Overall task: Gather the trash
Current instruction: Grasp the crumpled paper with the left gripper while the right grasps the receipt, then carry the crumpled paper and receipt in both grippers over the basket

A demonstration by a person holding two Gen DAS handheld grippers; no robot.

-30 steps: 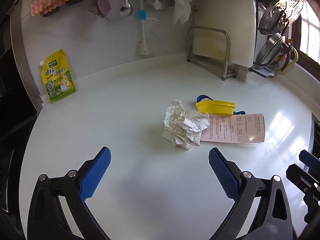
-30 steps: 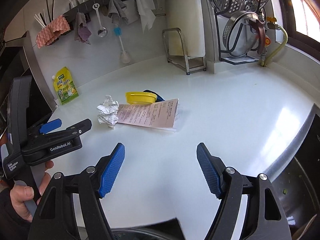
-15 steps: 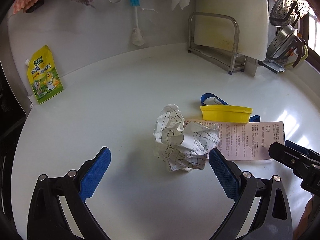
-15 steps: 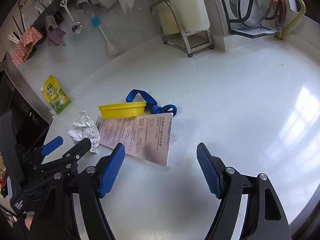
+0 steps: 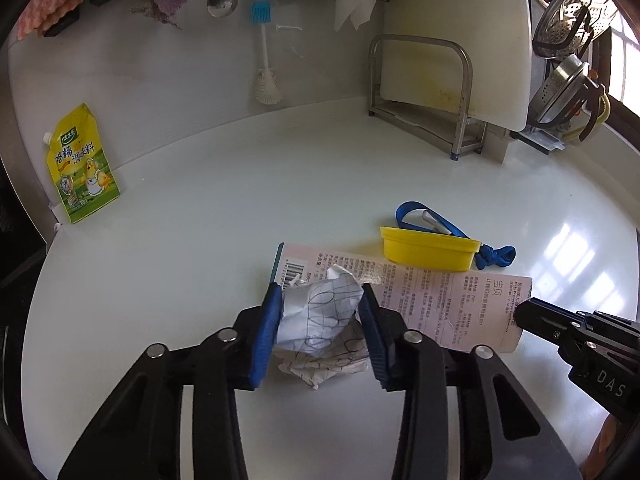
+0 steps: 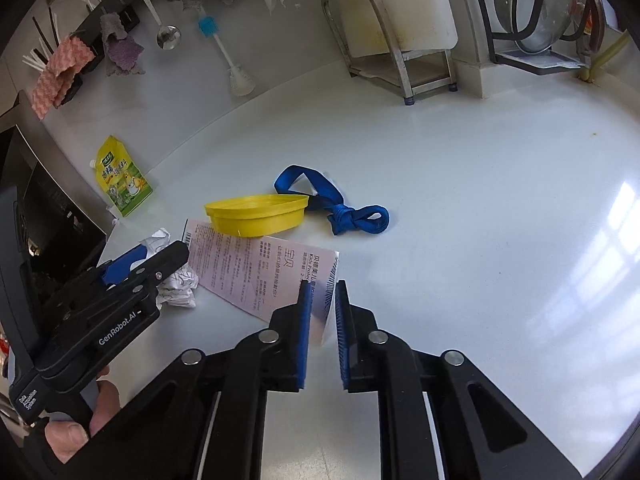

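My left gripper (image 5: 320, 300) is shut on a crumpled white paper ball (image 5: 320, 320) with dark line markings, resting on the white counter (image 5: 240, 200); the ball also shows in the right wrist view (image 6: 176, 280). My right gripper (image 6: 323, 292) is shut on the near corner of a flat pink printed leaflet (image 6: 256, 268), which lies on the counter and also shows in the left wrist view (image 5: 440, 300). A yellow plastic dish (image 6: 256, 212) sits on the leaflet's far edge. A knotted blue strap (image 6: 348, 212) lies behind the dish.
A yellow seasoning pouch (image 5: 82, 168) leans on the back wall at left. A metal rack with a cutting board (image 5: 452, 68) stands at the back right. Cloths, a spoon and a brush (image 5: 262, 60) hang on the wall. Steamer trays (image 5: 572, 28) hang at far right.
Both grippers moved forward and closed: the left onto the crumpled paper ball, the right onto the leaflet's corner. Both were wide open before.
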